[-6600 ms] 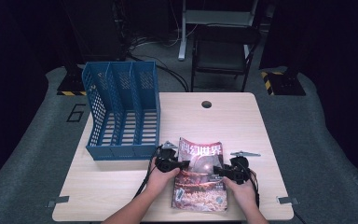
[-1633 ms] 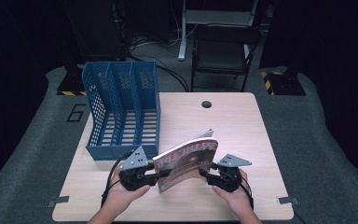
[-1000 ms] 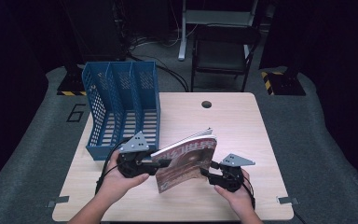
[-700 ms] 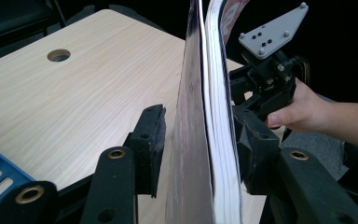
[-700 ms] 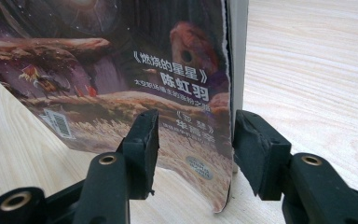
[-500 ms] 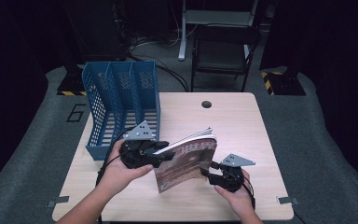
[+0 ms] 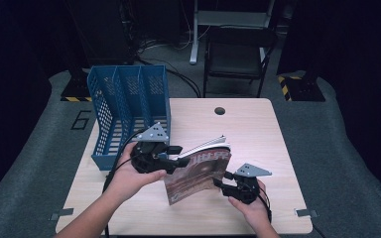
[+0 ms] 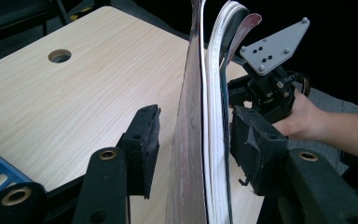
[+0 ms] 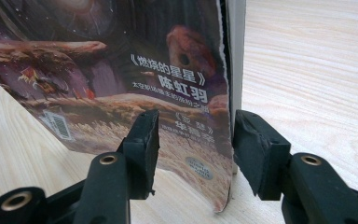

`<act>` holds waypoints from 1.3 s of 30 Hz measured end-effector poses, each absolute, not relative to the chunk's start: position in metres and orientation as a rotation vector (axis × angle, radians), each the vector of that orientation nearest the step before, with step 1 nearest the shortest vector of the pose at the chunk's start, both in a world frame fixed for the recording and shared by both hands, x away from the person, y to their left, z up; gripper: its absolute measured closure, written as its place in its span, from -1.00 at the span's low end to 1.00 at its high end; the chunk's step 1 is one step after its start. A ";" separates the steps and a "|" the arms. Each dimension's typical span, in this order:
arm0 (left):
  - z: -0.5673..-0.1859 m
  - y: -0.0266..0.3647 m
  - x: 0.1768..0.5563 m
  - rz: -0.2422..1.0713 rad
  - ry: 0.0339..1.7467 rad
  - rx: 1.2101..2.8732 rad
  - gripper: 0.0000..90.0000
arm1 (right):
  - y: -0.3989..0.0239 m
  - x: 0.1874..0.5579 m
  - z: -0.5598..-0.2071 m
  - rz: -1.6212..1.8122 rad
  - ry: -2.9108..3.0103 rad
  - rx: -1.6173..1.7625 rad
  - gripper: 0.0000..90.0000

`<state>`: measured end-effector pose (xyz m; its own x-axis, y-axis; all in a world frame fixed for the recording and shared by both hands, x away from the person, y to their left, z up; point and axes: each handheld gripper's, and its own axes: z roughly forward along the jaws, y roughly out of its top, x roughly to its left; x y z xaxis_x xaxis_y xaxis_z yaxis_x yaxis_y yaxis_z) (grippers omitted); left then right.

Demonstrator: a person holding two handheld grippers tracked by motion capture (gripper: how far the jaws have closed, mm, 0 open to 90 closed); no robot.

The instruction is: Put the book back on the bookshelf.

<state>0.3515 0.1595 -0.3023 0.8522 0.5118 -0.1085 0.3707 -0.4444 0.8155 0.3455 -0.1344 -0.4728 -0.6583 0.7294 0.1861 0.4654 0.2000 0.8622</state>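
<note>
A magazine (image 7: pixel 198 171) with a dark illustrated cover stands tilted on its lower edge near the front of the table (image 7: pixel 258 129). My left gripper (image 7: pixel 179 155) straddles its upper left edge. In the left gripper view the magazine (image 8: pixel 196 140) runs between the jaws with a clear gap at the left pad, and the jaws have just been opening. My right gripper (image 7: pixel 221 179) is shut on the magazine's lower right corner. In the right gripper view the cover (image 9: pixel 121 70) and page block sit between its pads (image 9: pixel 242 135). The right gripper (image 8: pixel 265 88) also shows behind the pages.
A blue three-slot file rack (image 7: pixel 129 109) stands at the table's left, just behind my left hand. A round cable hole (image 7: pixel 220 110) lies near the far edge. A dark chair (image 7: pixel 238 54) stands beyond the table.
My left hand has risen and slid along the magazine's left edge toward the rack, and its jaws have widened. The magazine stands a little steeper. The right hand has kept still.
</note>
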 end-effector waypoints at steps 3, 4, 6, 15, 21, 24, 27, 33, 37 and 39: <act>-0.302 0.158 0.354 0.182 0.637 2.095 0.16 | -0.134 0.346 -0.473 1.440 2.211 1.136 0.13; -0.302 0.156 0.354 0.184 0.639 2.098 0.17 | -0.134 0.346 -0.473 1.440 2.211 1.137 0.13; -0.301 0.156 0.354 0.180 0.637 2.102 0.19 | -0.134 0.346 -0.473 1.441 2.211 1.139 0.13; -0.296 0.153 0.357 0.193 0.649 2.105 0.34 | -0.134 0.346 -0.473 1.442 2.212 1.137 0.15; -0.296 0.143 0.361 0.182 0.624 2.142 0.42 | -0.134 0.347 -0.473 1.453 2.204 1.139 0.15; -0.295 0.139 0.363 0.191 0.625 2.160 0.45 | -0.135 0.346 -0.472 1.458 2.200 1.142 0.16; -0.295 0.136 0.366 0.187 0.618 2.176 0.50 | -0.136 0.347 -0.472 1.456 2.204 1.140 0.18; -0.293 0.131 0.370 0.200 0.618 2.218 0.57 | -0.137 0.348 -0.472 1.466 2.199 1.161 0.24; -0.293 0.129 0.371 0.200 0.623 2.248 0.61 | -0.137 0.348 -0.472 1.474 2.196 1.165 0.25; -0.293 0.128 0.371 0.194 0.623 2.261 0.65 | -0.137 0.348 -0.472 1.474 2.195 1.169 0.25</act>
